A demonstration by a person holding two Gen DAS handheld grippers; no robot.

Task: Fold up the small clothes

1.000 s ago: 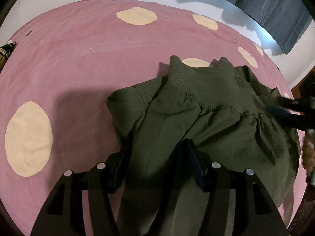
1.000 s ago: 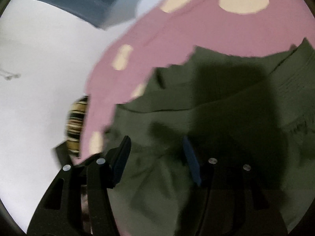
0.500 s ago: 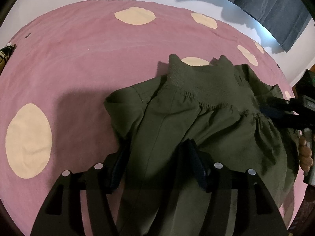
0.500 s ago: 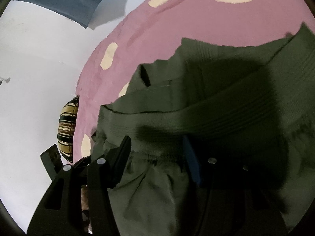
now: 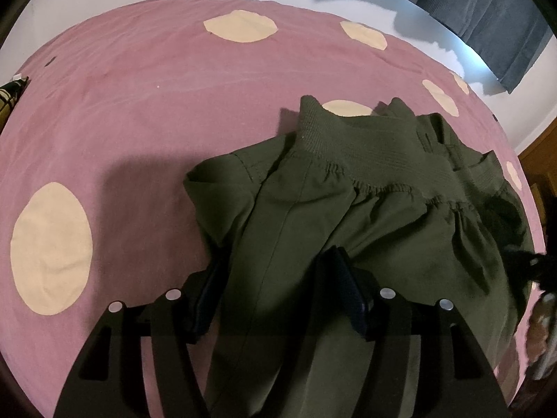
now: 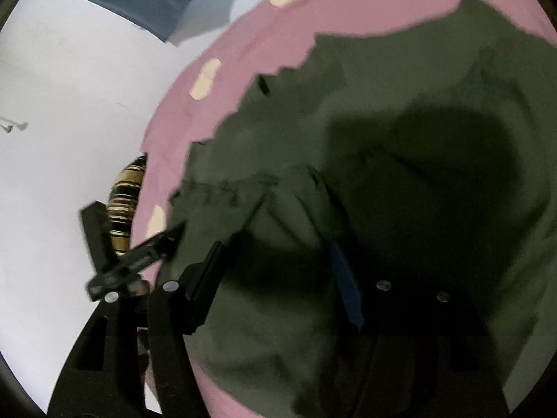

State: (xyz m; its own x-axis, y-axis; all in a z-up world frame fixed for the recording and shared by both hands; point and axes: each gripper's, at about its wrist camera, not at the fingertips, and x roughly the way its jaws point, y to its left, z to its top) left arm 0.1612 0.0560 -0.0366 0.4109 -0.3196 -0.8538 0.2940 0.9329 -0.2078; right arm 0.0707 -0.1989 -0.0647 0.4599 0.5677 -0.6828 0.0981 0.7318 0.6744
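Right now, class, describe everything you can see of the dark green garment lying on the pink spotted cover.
The dark green garment looks like small trousers or shorts in thin woven cloth. A ribbed elastic waistband runs across its far end, with gathers below it and a straight seam down one panel. It lies rumpled, partly doubled over, on the pink cover, hiding part of one cream spot. The left gripper straddles its near part, jaws apart.

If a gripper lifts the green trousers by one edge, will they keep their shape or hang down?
The green trousers would probably hang limp: the cloth already lies in soft folds and gathers. The ribbed waistband looks thicker, so it may sag less. On the pink sheet they would likely bunch up rather than slide flat if pushed.
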